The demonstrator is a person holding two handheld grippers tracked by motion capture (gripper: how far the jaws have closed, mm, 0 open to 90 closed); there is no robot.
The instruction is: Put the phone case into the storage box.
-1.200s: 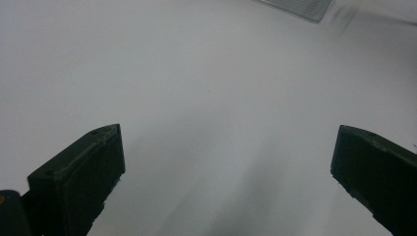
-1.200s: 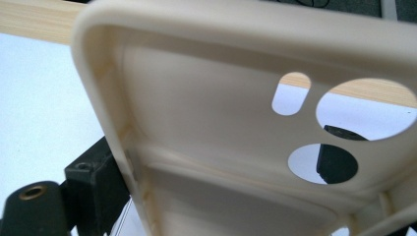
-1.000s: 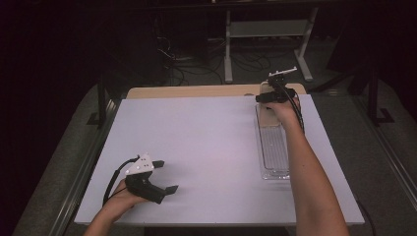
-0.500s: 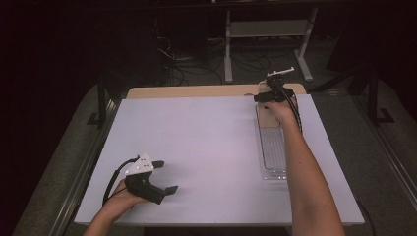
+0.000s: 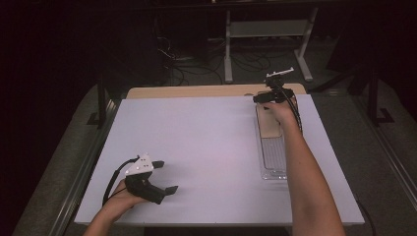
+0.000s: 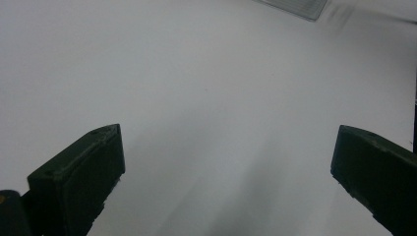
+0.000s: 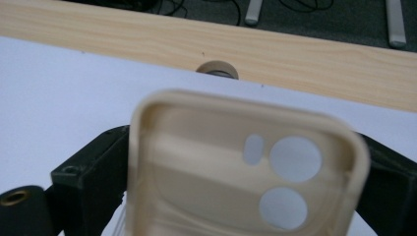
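Left gripper (image 5: 164, 176) is sitting low at the near-left of the white table (image 5: 196, 142), well apart from the clear tray (image 5: 273, 147) — jaws spread wide, nothing between them, just bare table showing in the left gripper view. Person's left hand (image 5: 118, 199) is wrapping its handle. Right gripper (image 7: 246, 191) is hovering at the tray's far end, jaws pressing both sides of a beige phone case (image 7: 236, 167), inner side facing the camera, camera cutouts at its upper right. Case is tilting up over the tray's far end, near the wooden table edge (image 7: 295, 54) beyond the tray.
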